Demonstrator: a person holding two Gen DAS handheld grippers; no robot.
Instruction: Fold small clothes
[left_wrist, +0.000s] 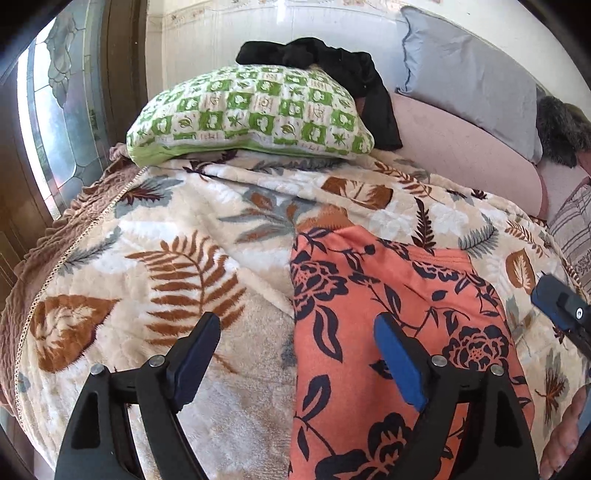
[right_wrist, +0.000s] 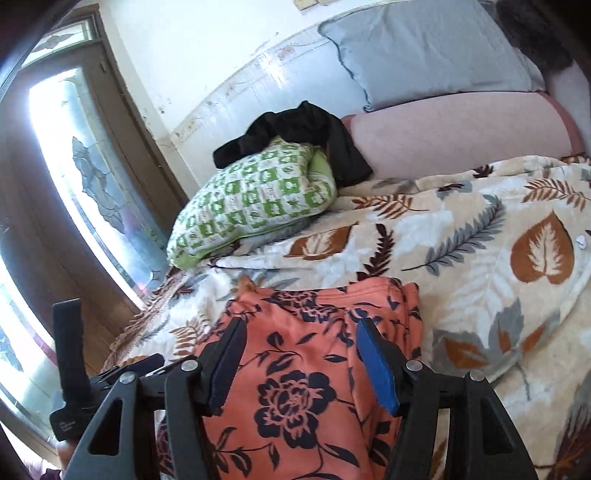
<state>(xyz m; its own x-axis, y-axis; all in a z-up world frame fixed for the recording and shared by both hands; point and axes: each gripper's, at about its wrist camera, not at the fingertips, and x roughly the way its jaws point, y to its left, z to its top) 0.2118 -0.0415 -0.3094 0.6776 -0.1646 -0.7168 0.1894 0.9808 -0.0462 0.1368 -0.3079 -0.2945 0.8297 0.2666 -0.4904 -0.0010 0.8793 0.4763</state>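
Plush leaf-print blanket bears smooth coral floral garment; both grippers spread, empty.

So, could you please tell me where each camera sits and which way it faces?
Left wrist: on the left gripper, angled down over the blanket and orange garment; its open fingers show, plus the right gripper at the right edge.
Right wrist: on the right gripper, facing the garment; its open fingers and the left gripper show.
Shared: garment, blanket, green pillow, black cloth.
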